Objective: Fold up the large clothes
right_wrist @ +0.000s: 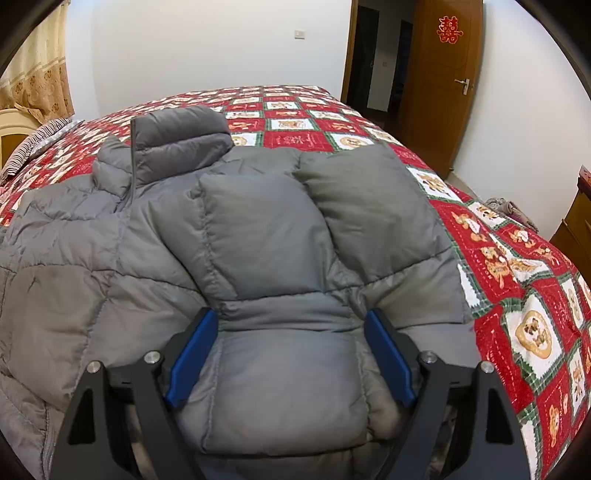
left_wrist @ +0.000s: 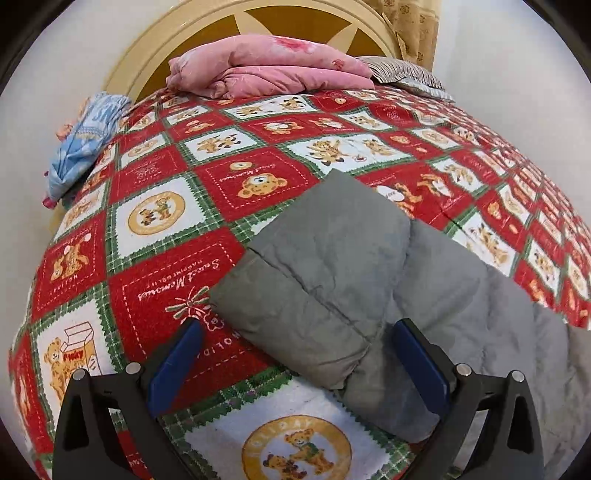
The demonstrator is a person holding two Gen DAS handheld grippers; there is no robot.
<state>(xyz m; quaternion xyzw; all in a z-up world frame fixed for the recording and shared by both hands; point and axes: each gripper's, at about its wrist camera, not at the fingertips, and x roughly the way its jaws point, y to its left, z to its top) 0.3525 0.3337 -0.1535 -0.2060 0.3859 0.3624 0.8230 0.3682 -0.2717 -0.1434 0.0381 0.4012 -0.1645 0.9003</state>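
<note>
Jacket (right_wrist: 258,236), grey and puffy, is spread on the bed (right_wrist: 524,295) near its front edge, one sleeve (left_wrist: 317,266) laid out flat. Left gripper (left_wrist: 297,354) is held wide apart over that sleeve's cuff; right gripper (right_wrist: 291,350) is held apart over the jacket, nothing clamped

A wide bed (right_wrist: 295,110) fills the room, covered edge to edge by a red, white and green patchwork bedspread (left_wrist: 207,192) printed with teddy bears. At its head stands a cream headboard (left_wrist: 155,48) with tan inset panels — a folded pink quilt (left_wrist: 269,70) and a striped pillow (left_wrist: 406,74) lie against it. A blue printed bundle (left_wrist: 85,136) sits at the bedspread's left edge. Beige patterned curtains (right_wrist: 37,70) hang in the corner. The walls are plain white (right_wrist: 207,48); a brown wooden door (right_wrist: 439,74) stands open, a red paper emblem (right_wrist: 450,29) on it.
</note>
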